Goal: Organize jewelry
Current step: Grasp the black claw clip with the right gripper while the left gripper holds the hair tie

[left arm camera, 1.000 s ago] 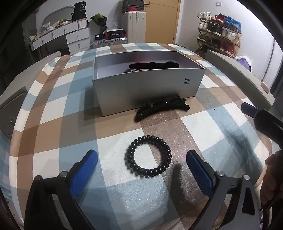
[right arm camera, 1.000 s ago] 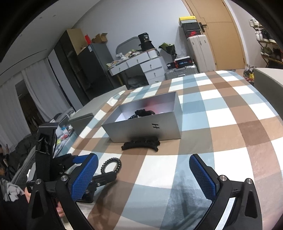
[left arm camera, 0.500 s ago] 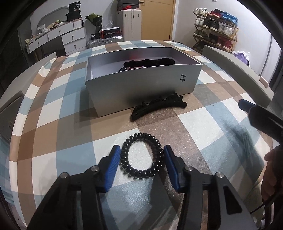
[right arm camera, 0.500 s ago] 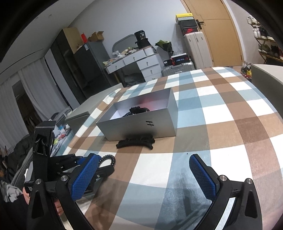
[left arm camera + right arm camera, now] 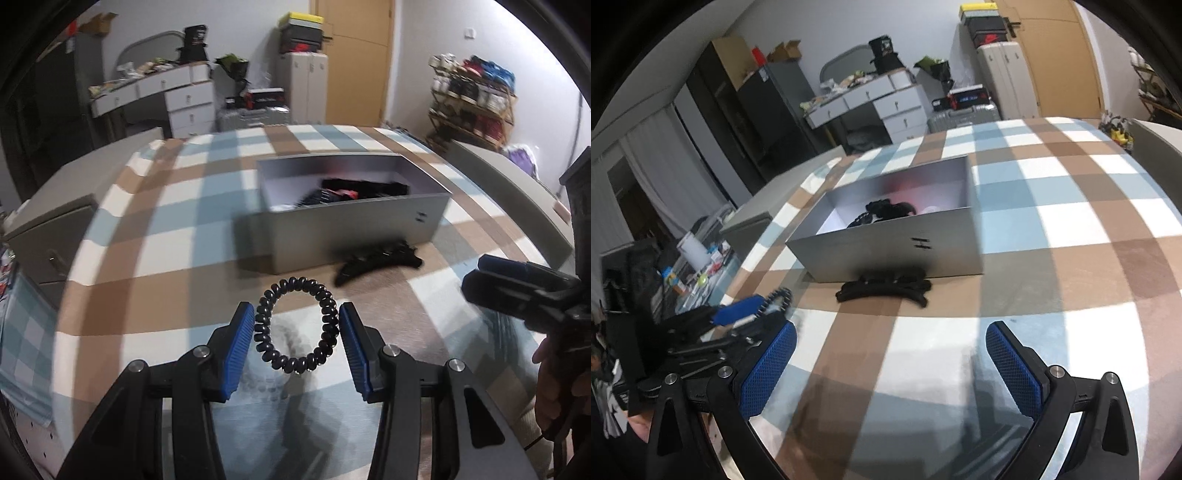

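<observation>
A black spiral hair tie (image 5: pixel 325 314) hangs just above the checked tablecloth, its shadow beneath it. My left gripper (image 5: pixel 295 314) is shut on it, one blue pad against each side of the ring. Beyond stands an open silver box (image 5: pixel 354 221) with dark accessories (image 5: pixel 362 188) inside. A black claw clip (image 5: pixel 376 258) lies against the box's front wall. My right gripper (image 5: pixel 892 332) is open over the cloth with nothing between its fingers, a short way before the claw clip (image 5: pixel 882 288) and the box (image 5: pixel 886 251). The right wrist view shows the left gripper (image 5: pixel 753 310) low on the left with the tie (image 5: pixel 779 299).
The right gripper (image 5: pixel 517 284) and a person's hand (image 5: pixel 554 369) come in from the right in the left wrist view. Grey benches (image 5: pixel 509 177) flank the table. A white dresser (image 5: pixel 879 99), suitcases and a shoe rack stand further back.
My left gripper closed on the hair tie and raised it off the cloth. The right gripper, still open, has drawn closer to the claw clip and box.
</observation>
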`<state>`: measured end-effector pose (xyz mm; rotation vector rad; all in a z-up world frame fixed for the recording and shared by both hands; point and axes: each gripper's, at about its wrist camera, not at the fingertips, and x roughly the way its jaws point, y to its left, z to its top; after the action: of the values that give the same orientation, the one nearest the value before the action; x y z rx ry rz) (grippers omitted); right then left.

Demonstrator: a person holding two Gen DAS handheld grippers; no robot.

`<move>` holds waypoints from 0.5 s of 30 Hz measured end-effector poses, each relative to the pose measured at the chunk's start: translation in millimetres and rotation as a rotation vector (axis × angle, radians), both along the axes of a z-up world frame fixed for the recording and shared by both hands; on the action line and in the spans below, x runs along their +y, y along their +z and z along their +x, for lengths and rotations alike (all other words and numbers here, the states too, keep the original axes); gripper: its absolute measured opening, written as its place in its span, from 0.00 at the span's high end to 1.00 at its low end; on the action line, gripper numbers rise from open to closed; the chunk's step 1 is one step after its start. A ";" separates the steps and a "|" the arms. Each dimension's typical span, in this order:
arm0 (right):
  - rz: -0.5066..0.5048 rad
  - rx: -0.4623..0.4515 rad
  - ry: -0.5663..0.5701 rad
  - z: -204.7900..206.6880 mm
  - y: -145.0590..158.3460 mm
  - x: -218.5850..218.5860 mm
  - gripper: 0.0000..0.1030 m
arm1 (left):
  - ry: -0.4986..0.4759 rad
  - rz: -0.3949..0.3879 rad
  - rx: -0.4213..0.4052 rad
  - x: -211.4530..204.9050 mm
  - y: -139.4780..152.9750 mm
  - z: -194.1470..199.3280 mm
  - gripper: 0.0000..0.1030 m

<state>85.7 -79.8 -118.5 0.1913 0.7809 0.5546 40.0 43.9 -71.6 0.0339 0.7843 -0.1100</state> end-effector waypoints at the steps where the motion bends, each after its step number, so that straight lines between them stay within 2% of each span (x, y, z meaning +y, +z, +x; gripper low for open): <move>1: -0.015 0.002 0.001 2.7 0.1 6.6 0.00 | 0.012 0.004 -0.007 3.3 0.7 -0.6 0.59; 8: -0.083 0.042 -0.023 23.4 -5.2 41.5 0.00 | 0.080 0.009 -0.032 28.3 0.2 -2.2 0.59; 15: -0.112 0.091 -0.072 37.3 -13.4 57.1 0.00 | 0.116 -0.031 -0.024 51.2 -4.8 -3.6 0.59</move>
<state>123.0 -22.7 -131.9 0.1415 0.8878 0.4348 36.4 95.1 -76.4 -0.0394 0.7591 -0.0120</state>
